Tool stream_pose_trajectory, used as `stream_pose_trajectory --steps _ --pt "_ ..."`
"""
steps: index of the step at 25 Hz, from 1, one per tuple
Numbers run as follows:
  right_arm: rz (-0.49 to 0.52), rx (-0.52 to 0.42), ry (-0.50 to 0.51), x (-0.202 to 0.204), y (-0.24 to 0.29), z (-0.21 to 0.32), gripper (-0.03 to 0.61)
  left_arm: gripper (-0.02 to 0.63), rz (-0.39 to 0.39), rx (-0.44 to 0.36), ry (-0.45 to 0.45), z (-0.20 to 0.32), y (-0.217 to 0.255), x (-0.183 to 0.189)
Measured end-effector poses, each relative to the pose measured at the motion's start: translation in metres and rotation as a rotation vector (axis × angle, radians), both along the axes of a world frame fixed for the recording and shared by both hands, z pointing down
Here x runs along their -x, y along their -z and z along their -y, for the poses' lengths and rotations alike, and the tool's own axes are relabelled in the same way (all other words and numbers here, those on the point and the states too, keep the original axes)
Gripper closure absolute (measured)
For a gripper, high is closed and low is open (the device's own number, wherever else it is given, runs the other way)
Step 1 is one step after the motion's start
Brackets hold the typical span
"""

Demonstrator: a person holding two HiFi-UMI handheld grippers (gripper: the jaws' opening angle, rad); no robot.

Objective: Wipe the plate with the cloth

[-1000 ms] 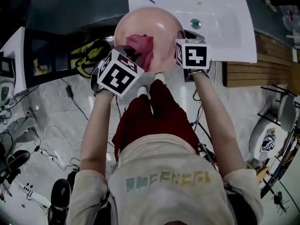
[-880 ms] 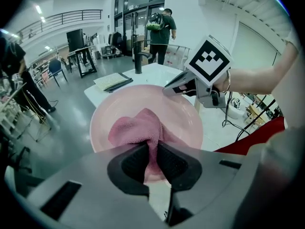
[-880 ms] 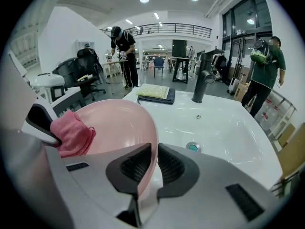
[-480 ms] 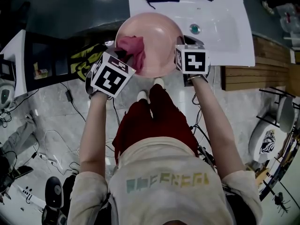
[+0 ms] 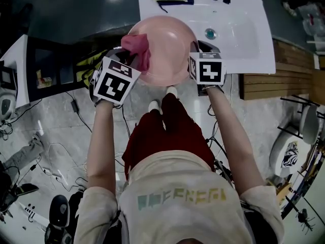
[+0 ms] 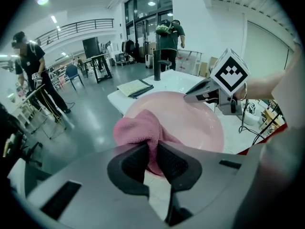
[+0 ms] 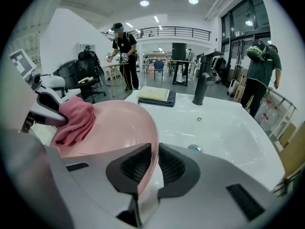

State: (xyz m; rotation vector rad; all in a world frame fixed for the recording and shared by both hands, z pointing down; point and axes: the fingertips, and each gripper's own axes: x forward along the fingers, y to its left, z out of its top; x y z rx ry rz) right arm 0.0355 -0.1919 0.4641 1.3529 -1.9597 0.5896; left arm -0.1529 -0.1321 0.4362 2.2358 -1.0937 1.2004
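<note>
Pink cloth [image 5: 138,49] sits tight between the jaws of the left gripper [image 6: 151,157]. It has slid from the middle of the pink plate [image 5: 170,50] out to its far left edge. The right gripper [image 7: 153,165] pinches the plate's rim by the white sink [image 5: 244,29]. The wiping looks well under way, with more plate left to rub.
</note>
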Motion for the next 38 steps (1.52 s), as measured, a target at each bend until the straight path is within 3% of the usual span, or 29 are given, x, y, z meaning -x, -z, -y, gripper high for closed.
stream_pose_trajectory --steps 13,18,24,38 --pt "0.014 -0.08 -0.025 -0.008 0.009 0.005 0.517 0.553 -0.015 -0.024 0.031 0.009 0.005 -0.003" --pt "0.052 -0.137 -0.057 -0.015 0.026 0.005 0.518 0.553 -0.067 -0.064 0.048 0.013 0.015 -0.006" --pt "0.131 -0.206 -0.096 -0.02 0.056 0.002 0.518 0.553 -0.132 -0.156 0.084 0.023 0.035 -0.004" --pt "0.281 -0.384 -0.065 -0.01 0.135 -0.037 0.518 0.553 -0.274 -0.436 0.163 0.019 0.1 -0.001"
